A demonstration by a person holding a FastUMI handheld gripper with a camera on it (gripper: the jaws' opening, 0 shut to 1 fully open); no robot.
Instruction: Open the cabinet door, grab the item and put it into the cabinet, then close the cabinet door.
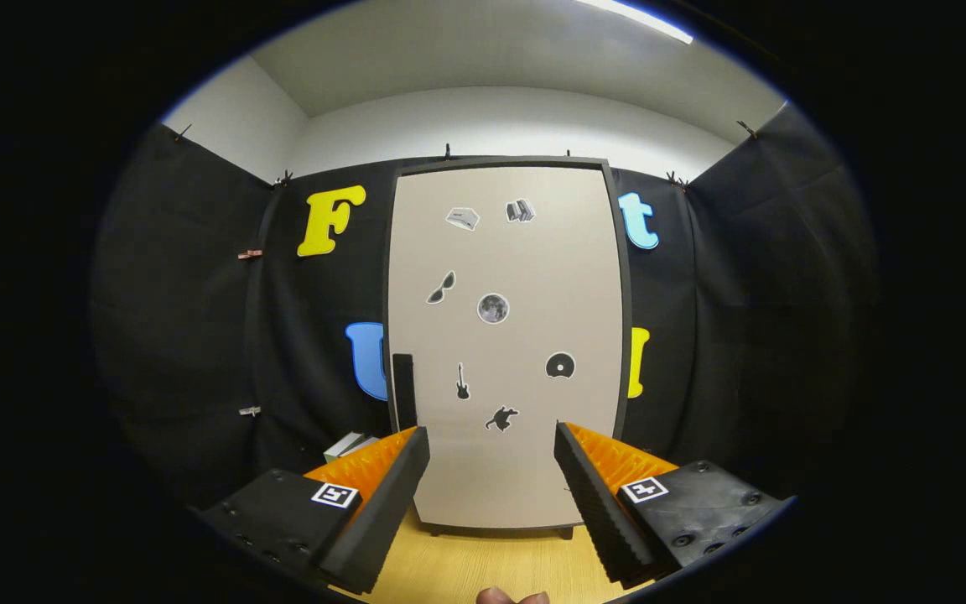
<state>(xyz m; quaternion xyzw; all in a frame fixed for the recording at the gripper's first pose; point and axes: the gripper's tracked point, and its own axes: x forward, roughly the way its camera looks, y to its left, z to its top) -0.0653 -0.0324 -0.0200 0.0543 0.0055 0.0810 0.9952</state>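
Gripper wide open and holding nothing, we see closed cabinet door mid-frame, handle lower left of it.

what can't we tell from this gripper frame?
- Inside of the tall beige sticker-covered cabinet: hidden by its shut door.
- Pale flat item beside the cabinet: mostly hidden by one finger of the open gripper; identity unclear.
- Dark vertical handle: grip shape too small to read.
- Fingertip below the wooden tabletop: cut off.
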